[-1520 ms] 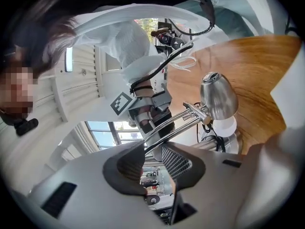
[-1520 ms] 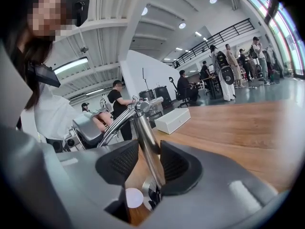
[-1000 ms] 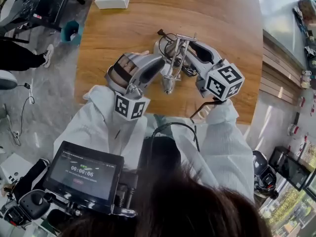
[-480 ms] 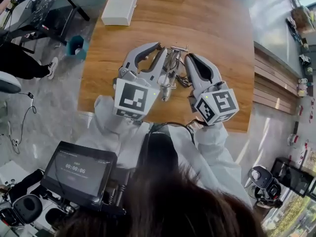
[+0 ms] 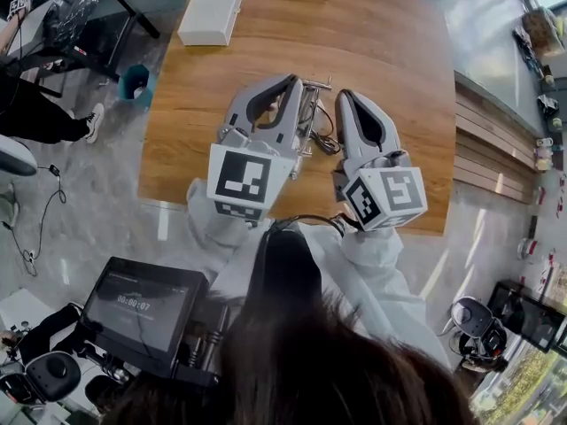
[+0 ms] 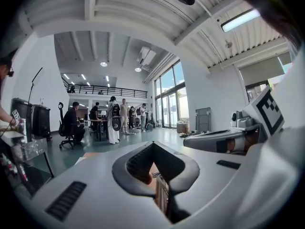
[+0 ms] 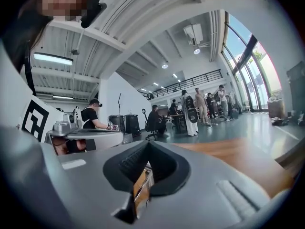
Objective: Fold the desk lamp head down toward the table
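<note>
The desk lamp [image 5: 312, 118], a thin metal frame with a dark cable [image 5: 327, 142], lies low on the wooden table [image 5: 390, 42], mostly hidden between and under my two grippers. My left gripper [image 5: 293, 81] is held level above it on the left, and its jaws have just closed with nothing between them. My right gripper [image 5: 346, 96] is beside it on the right, its jaws likewise just closed on nothing. In the left gripper view the left gripper [image 6: 152, 145] has its tips together, with lamp metal [image 6: 161, 197] showing below. The right gripper [image 7: 147, 142] looks the same, over the lamp frame [image 7: 143, 184].
A white box [image 5: 211, 10] lies at the table's far left corner. A teal bin [image 5: 135, 83] stands on the floor left of the table. A small screen [image 5: 142, 308] hangs in front of the person. Several people stand far off in the hall [image 6: 114, 120].
Both grippers have risen from around the lamp and gone from open to shut. The left one has rolled so that its marker cube faces up.
</note>
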Motion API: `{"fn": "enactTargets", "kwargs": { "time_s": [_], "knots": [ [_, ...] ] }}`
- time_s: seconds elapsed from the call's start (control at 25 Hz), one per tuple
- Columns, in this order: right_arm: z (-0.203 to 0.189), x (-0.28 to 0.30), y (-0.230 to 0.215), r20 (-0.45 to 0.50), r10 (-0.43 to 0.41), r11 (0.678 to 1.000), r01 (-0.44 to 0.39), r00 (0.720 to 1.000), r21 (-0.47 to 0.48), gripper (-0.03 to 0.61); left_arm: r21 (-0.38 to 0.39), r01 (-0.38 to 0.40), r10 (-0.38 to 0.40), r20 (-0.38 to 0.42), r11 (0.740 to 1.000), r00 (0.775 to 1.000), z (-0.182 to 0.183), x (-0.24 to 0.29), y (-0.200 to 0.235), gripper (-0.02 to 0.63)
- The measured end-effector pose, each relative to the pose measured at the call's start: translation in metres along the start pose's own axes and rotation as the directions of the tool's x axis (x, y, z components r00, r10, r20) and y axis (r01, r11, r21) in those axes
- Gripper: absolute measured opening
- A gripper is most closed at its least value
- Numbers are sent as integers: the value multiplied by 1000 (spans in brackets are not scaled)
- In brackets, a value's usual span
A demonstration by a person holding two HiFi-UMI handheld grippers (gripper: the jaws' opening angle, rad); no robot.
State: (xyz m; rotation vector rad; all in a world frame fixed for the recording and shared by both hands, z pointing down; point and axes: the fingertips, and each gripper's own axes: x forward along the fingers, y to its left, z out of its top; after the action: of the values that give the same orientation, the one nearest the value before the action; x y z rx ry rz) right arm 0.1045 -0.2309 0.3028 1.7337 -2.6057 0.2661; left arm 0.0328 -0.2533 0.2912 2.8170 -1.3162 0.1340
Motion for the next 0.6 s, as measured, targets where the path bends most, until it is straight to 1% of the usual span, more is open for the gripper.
{"fn": "enactTargets", "kwargs": {
  "time_s": [0.08, 0.2, 0.32, 0.48, 0.6],
  "knots": [
    [0, 1, 0, -10, 3, 1000, -4, 1000, -17, 0, 27, 3, -2, -7, 1000, 1000, -1, 1, -2, 0],
    [1, 2, 1, -17, 14, 1000, -15, 1000, -26, 0, 19, -6, 6, -15, 1000, 1000, -2, 2, -3, 0],
    [2, 3, 1, -19, 15, 999, -15, 1000, -30, 0, 48, -11, 12, -16, 999, 1000, -3, 2, -6, 0],
    [0, 3, 1, -25, 16, 999, -16, 1000, -29, 0, 20, -3, 3, -17, 1000, 1000, -4, 3, -7, 0],
    [-2, 3, 1, -29, 15, 999, -16, 999, -42, 0, 20, -4, 4, -14, 1000, 1000, -4, 3, -7, 0]
  ]
}}
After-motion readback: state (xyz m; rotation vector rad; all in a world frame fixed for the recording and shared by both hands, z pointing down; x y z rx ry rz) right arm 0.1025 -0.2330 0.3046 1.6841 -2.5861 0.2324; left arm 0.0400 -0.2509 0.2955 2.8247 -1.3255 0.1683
